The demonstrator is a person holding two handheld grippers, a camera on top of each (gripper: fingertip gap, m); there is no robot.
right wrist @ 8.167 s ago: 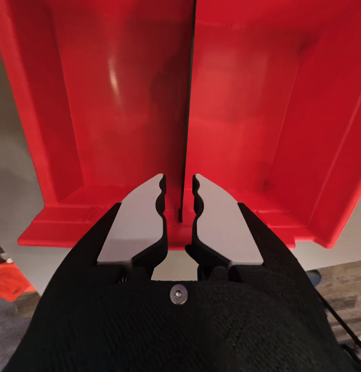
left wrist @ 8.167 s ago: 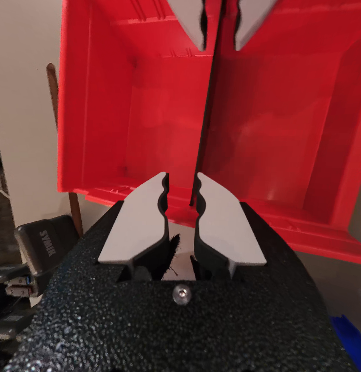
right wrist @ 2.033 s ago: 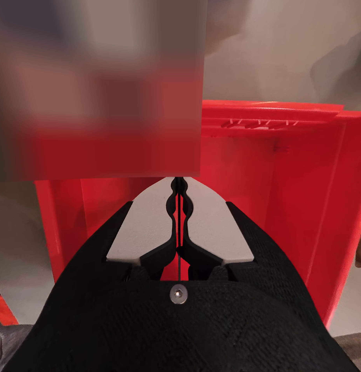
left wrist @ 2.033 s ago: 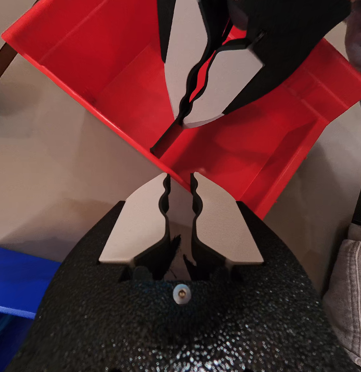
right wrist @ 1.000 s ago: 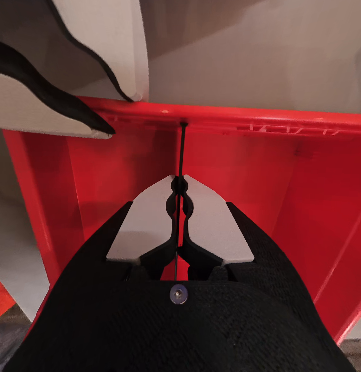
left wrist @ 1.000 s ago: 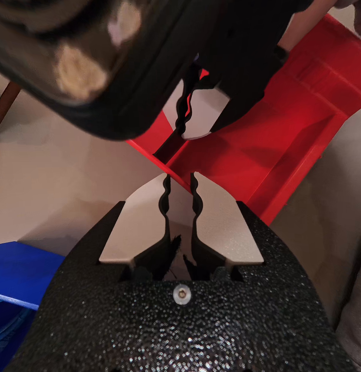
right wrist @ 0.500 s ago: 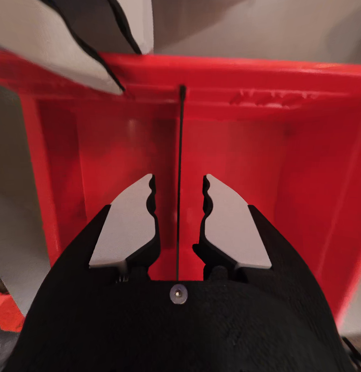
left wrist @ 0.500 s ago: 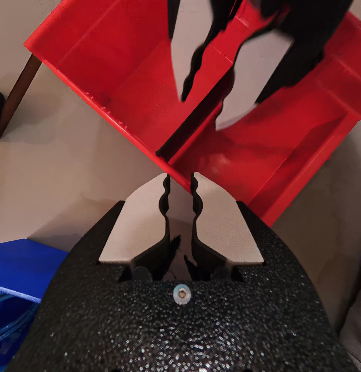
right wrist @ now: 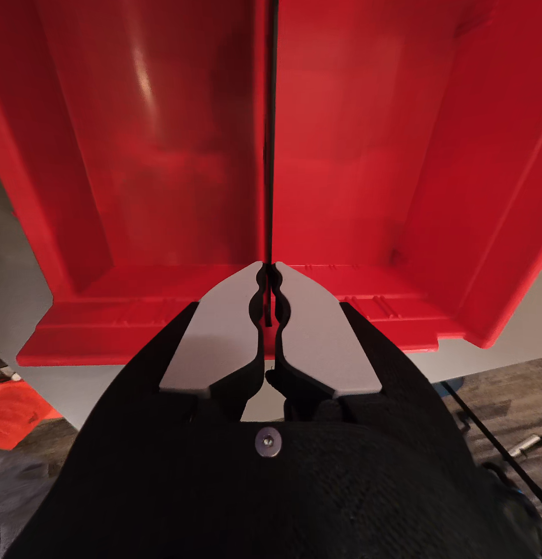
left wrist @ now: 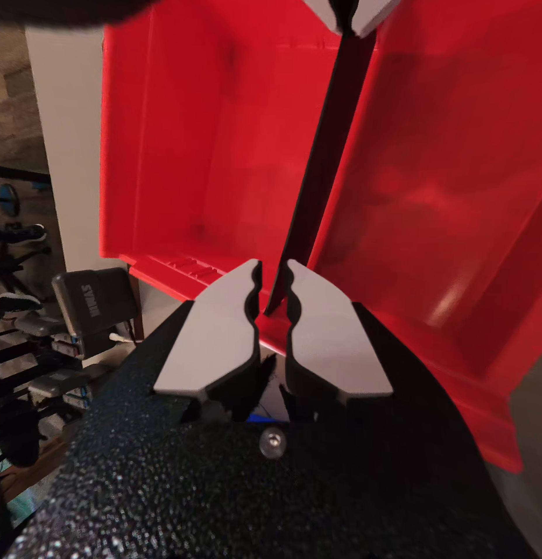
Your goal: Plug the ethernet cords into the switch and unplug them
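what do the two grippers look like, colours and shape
Both have pale grey, curved fingers with wavy black inner pads and one silver screw behind them. The left gripper has a glossy, pebbled black body; the right gripper has a matte black body with a woven-looking texture.

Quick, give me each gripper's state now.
Left gripper: open, astride the black divider of the red bin, with a gap on one side.
Right gripper: closed on the divider.
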